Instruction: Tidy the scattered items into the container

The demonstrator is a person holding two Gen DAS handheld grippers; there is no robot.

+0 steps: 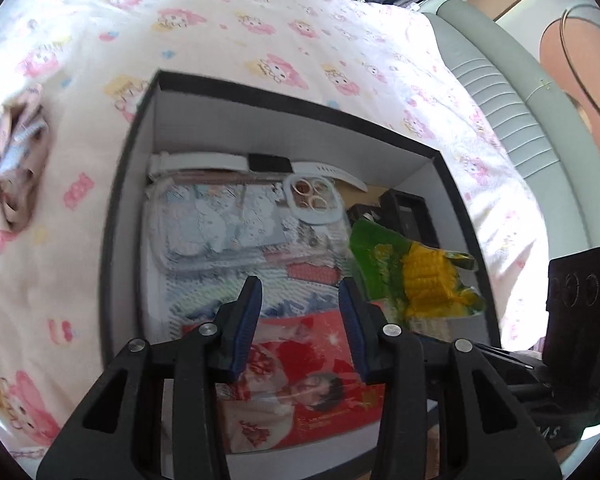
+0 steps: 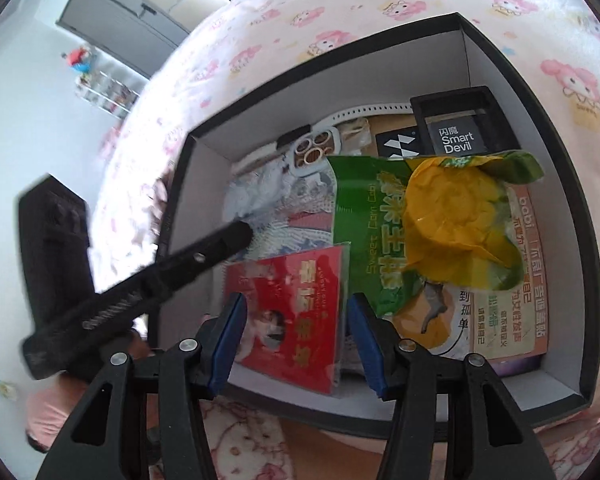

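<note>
A black-rimmed box with white walls sits on the pink cartoon bedsheet. Inside lie a clear phone case, a white watch, a red card packet and a green-and-yellow corn snack bag. My left gripper hangs open over the box, with nothing between its fingers. In the right wrist view the same box holds the snack bag, the red packet and a black "Smart Devil" case. My right gripper is open above the box's near side, holding nothing.
A crumpled pinkish cloth lies on the sheet left of the box. A grey padded bed edge runs along the right. One finger of the left gripper crosses the right wrist view. A grey cabinet stands beyond the bed.
</note>
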